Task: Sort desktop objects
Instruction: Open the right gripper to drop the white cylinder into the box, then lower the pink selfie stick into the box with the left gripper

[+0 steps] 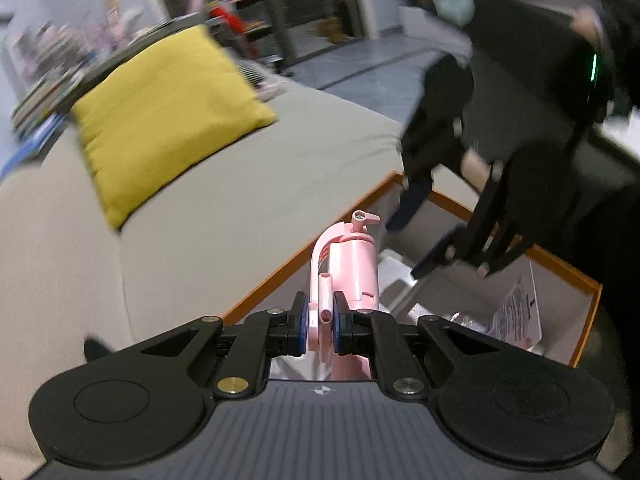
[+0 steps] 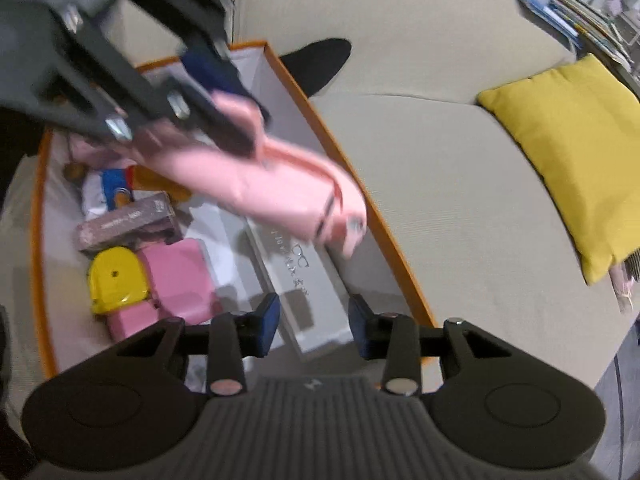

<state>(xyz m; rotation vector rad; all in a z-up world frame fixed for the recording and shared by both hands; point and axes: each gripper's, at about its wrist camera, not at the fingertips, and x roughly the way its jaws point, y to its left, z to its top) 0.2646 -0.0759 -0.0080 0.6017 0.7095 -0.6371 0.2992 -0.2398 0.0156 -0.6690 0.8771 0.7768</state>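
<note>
1. Little writing can be read. The long grey box [image 2: 298, 280] in the right wrist view bears a printed line and a spectacles drawing on its lid, the letters too blurred to make out. The brown box [image 2: 126, 220] has pale print, also unreadable. In the left wrist view a printed leaflet [image 1: 518, 312] lies in the tray, its text too small to read.
2. The left claw [image 1: 320, 326] is narrow, clamped on the thin pink hose and handle of a pink toy fire extinguisher [image 1: 358, 268], which stands up beyond the blue pads over the orange-rimmed tray [image 1: 588, 304].
3. The right claw [image 2: 314, 324] stands moderately apart and empty, above the grey box; the extinguisher [image 2: 288, 188] hangs farther off and to the left, carried by the left claw [image 2: 224, 116].
4. Only the right wrist view shows the tray's [image 2: 38, 208] contents: a yellow and pink block figure [image 2: 116, 284], a pink case [image 2: 176, 276], the brown box, and a soft toy [image 2: 116, 188] with blue and orange.
5. Only the left wrist view shows the right claw [image 1: 428, 224] from outside, blurred, above the tray's far side.
6. Both views show the beige sofa [image 1: 240, 184] carrying the tray, and a yellow cushion [image 1: 160, 116] on it.
</note>
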